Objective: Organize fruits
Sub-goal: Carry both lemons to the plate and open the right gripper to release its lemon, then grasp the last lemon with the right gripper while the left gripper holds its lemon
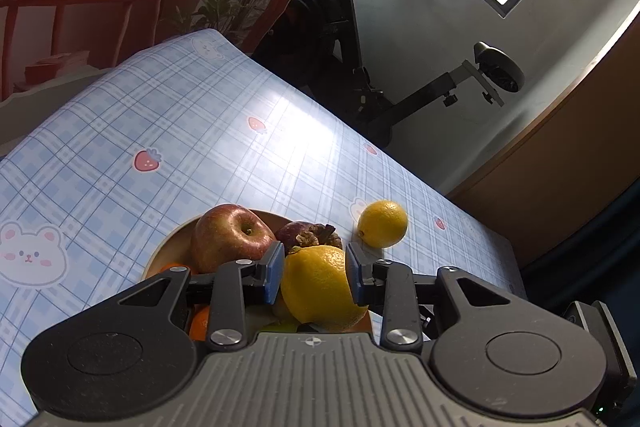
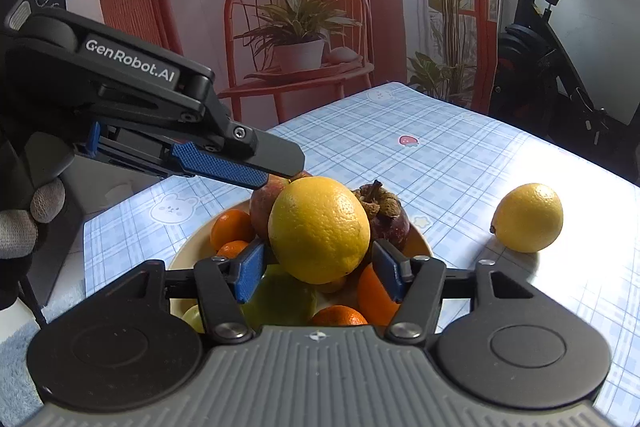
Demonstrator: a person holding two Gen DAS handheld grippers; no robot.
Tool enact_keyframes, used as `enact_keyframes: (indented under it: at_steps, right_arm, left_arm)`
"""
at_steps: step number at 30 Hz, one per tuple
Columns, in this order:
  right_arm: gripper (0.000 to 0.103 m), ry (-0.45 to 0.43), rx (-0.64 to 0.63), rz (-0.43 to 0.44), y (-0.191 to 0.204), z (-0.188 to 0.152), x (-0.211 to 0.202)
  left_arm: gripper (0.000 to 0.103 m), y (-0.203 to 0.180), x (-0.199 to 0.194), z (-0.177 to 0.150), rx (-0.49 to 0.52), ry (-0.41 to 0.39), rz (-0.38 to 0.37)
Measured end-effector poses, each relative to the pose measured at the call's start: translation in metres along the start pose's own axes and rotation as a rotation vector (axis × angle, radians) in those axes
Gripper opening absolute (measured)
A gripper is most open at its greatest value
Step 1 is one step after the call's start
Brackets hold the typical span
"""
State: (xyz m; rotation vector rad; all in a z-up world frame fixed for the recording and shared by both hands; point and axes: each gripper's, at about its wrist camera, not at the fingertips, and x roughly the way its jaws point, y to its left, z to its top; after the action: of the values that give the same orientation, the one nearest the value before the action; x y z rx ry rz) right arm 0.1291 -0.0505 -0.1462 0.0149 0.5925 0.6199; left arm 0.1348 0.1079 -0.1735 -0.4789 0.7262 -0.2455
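A large yellow lemon (image 2: 318,229) lies on top of the fruit piled in a pale bowl (image 2: 188,251). My right gripper (image 2: 319,244) is open around it, with a slim gap at each blue pad. My left gripper (image 2: 280,167) reaches in from the left, its tips just above the lemon's upper left. In the left wrist view the lemon (image 1: 316,287) shows through the narrow gap of the left gripper (image 1: 314,247), lying below and beyond its tips. A second lemon (image 2: 528,218) rests alone on the checked tablecloth, right of the bowl.
The bowl also holds a red apple (image 1: 228,239), a dark mangosteen (image 2: 384,213), small oranges (image 2: 232,227) and a green fruit (image 2: 280,297). A gloved hand (image 2: 24,223) holds the left gripper. An exercise bike (image 1: 360,27) stands past the table's far edge.
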Motion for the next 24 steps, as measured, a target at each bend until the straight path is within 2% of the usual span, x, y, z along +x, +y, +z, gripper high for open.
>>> enact_keyframes:
  at_steps: [8,16,24]
  right_arm:
    - [0.064,-0.036,0.123,-0.016,-0.021,-0.011,-0.026]
    - [0.064,-0.071,0.169,-0.035,-0.029,-0.017,-0.043]
    - [0.064,-0.140,0.233,-0.105,-0.051,-0.021,-0.065]
  left_arm:
    - [0.035,-0.013,0.002,-0.005,0.061,-0.020,0.032]
    - [0.035,-0.016,-0.001,-0.006,0.066,-0.034,0.049]
    - [0.035,-0.031,0.000,0.000,0.100,-0.051,0.041]
